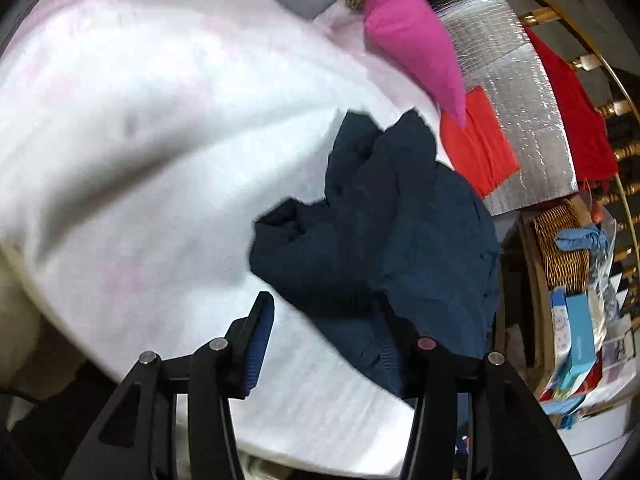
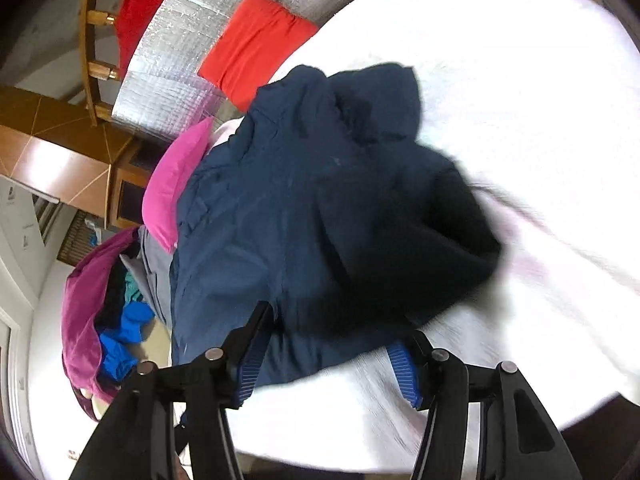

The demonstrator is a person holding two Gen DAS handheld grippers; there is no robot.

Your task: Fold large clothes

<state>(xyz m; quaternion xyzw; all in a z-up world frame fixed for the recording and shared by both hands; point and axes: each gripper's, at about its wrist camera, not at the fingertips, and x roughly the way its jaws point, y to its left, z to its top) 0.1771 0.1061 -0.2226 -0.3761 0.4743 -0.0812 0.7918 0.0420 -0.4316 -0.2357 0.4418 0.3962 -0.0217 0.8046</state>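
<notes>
Right wrist view: navy jacket [image 2: 304, 200] lies bunched on white bedcover [image 2: 520, 120], soft, bulky, slippery-looking. Both grippers, left gripper [image 1: 324, 344] and right gripper [image 2: 332, 348], gape, pads clamping nothing; best hold probably hem corners.

Navy jacket [image 2: 304, 200] (white sheet [image 2: 500, 100] beneath).

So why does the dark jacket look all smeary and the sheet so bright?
Right wrist view: the jacket has a smeared, blurred right edge, and the white sheet is washed out by glare. Left wrist view: the jacket is a bit sharper, the sheet is soft and shadowed, and the fisheye lens bends the room's edges.
</notes>
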